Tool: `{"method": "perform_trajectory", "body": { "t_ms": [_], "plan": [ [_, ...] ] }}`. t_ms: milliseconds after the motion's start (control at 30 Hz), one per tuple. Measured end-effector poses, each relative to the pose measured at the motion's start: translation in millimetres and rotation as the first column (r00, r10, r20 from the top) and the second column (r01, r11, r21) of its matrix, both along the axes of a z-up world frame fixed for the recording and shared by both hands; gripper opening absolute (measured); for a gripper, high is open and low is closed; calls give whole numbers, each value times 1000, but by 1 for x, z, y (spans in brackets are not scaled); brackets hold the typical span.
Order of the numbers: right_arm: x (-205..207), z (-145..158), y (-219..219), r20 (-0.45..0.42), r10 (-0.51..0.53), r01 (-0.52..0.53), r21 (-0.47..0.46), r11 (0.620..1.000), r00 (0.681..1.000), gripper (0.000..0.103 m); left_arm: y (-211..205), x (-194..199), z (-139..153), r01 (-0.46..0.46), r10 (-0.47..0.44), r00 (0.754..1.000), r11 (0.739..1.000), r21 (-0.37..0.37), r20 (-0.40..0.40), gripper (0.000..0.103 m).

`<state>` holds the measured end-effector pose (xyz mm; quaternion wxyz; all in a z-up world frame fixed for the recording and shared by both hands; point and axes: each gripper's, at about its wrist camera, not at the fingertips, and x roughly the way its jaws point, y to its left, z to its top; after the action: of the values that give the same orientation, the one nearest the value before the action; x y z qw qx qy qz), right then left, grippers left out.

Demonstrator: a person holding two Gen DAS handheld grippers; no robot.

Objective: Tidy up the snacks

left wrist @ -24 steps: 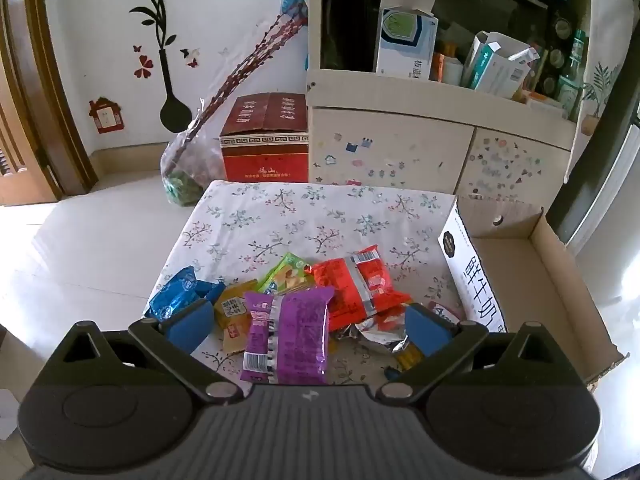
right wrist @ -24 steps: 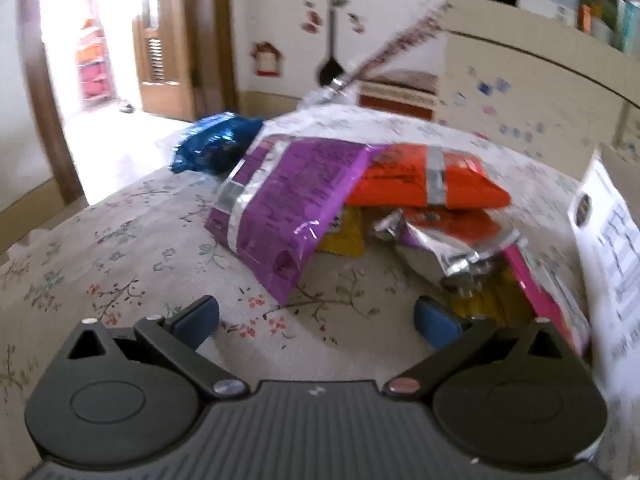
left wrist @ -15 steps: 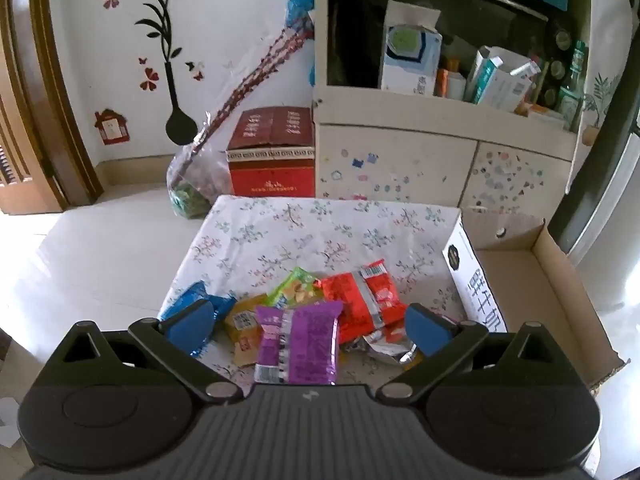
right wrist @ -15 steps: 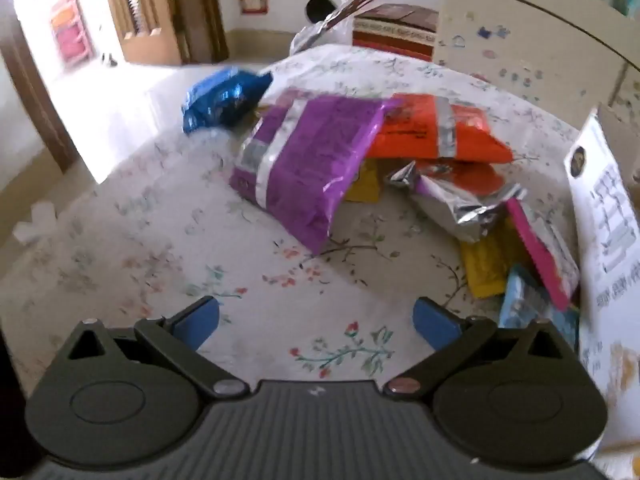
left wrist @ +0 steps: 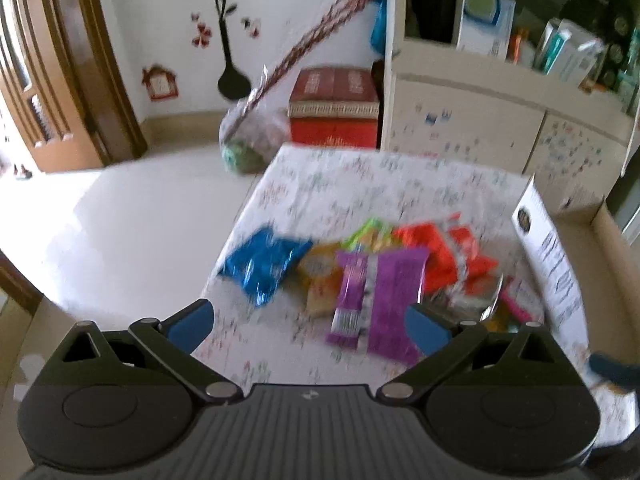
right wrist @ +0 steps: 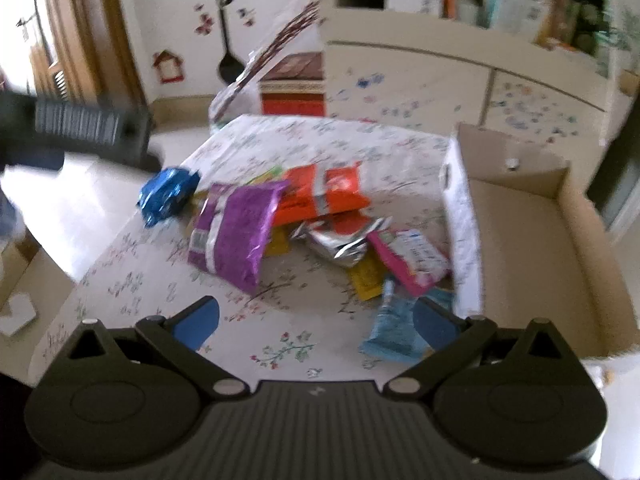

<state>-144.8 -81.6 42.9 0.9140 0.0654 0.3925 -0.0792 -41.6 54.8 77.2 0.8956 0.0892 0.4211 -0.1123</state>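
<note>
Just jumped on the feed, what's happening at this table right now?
Snack sorting, with nothing picked up yet. Both the left gripper and right gripper hang open and empty above the floral tablecloth. The snacks lie in a loose pile: a purple packet partly over an orange packet, a blue packet off to the side. The cardboard box alongside looks empty.

Snack packets [right wrist: 304, 232] lie heaped on the floral table, purple packet [right wrist: 234, 236] topmost (blue packet [right wrist: 168, 194] apart, left); open cardboard box [right wrist: 532, 240] right.
</note>
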Motion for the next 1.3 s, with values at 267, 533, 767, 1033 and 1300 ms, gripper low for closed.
{"method": "perform_trajectory", "body": {
  "t_ms": [267, 533, 767, 1033, 1300],
  "plan": [
    [-8, 3, -5, 4, -97, 97, 17, 995, 995, 102, 10, -18, -24, -15, 17, 998, 999, 39, -63, 103],
    [-8, 2, -9, 4, -154, 154, 25, 988, 988, 102, 1, -33, -36, 6, 0, 998, 996, 87, -68, 103],
    [-4, -3, -8, -25, -173, 173, 13, 985, 985, 102, -3, -37, -43, 10, -2, 997, 995, 95, -83, 103],
    [-1, -9, -6, -57, -177, 175, -25, 984, 983, 102, -8, -37, -45, 6, 2, 997, 994, 108, -82, 103],
    [1, -11, -6, -70, -179, 177, -30, 984, 981, 102, -9, -37, -47, 2, 8, 997, 992, 125, -77, 103]
  ]
}}
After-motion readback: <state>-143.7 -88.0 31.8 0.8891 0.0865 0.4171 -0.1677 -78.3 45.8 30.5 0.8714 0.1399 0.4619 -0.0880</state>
